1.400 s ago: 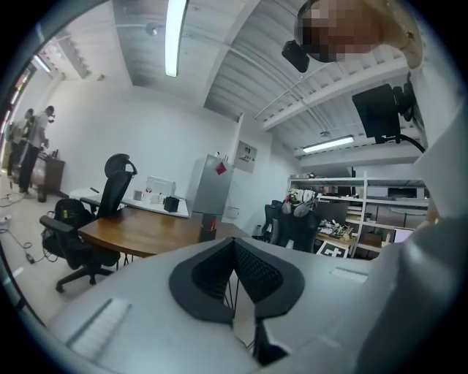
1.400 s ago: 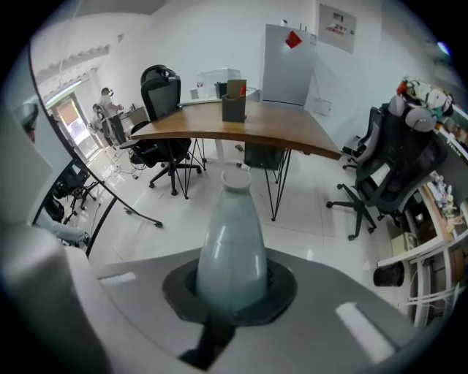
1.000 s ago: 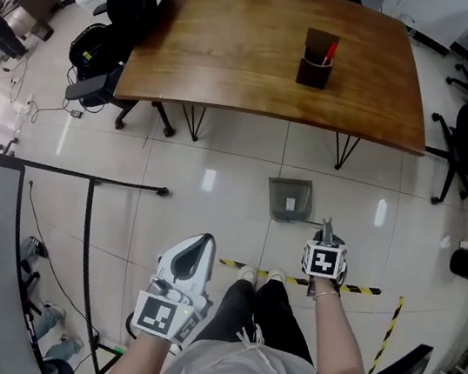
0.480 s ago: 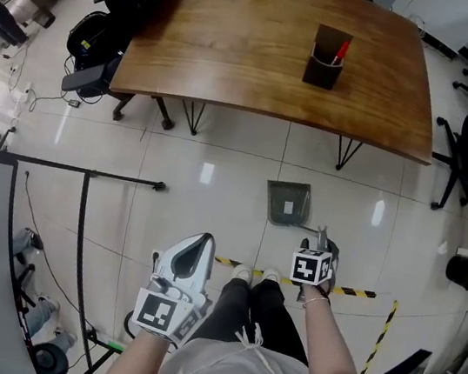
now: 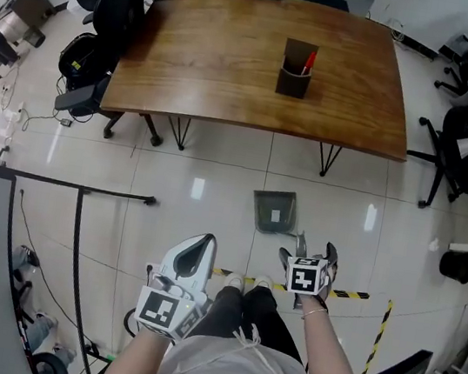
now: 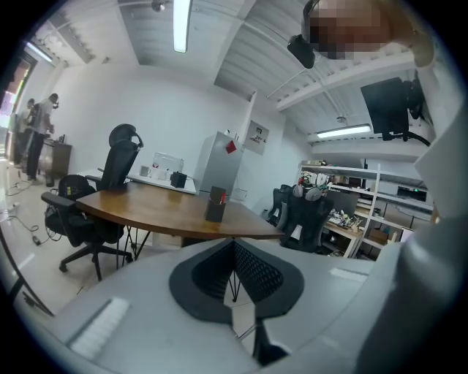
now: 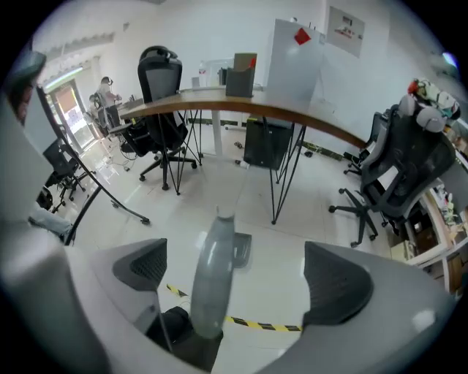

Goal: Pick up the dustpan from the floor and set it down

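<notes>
Pale tiled floor [image 5: 209, 178] beneath me bears a curved wooden table [image 5: 237, 59], a dark pen holder [image 5: 295, 70] standing near the middle of its top. Just off the table's near edge a grey dustpan [image 5: 274, 212] rests on the tiles, with striped tape [image 5: 349, 293] farther from the table.

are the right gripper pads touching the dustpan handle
Apart. In the right gripper view the jaws of the right gripper are opening, and the dustpan handle stands between them with floor showing on both sides of it.
</notes>
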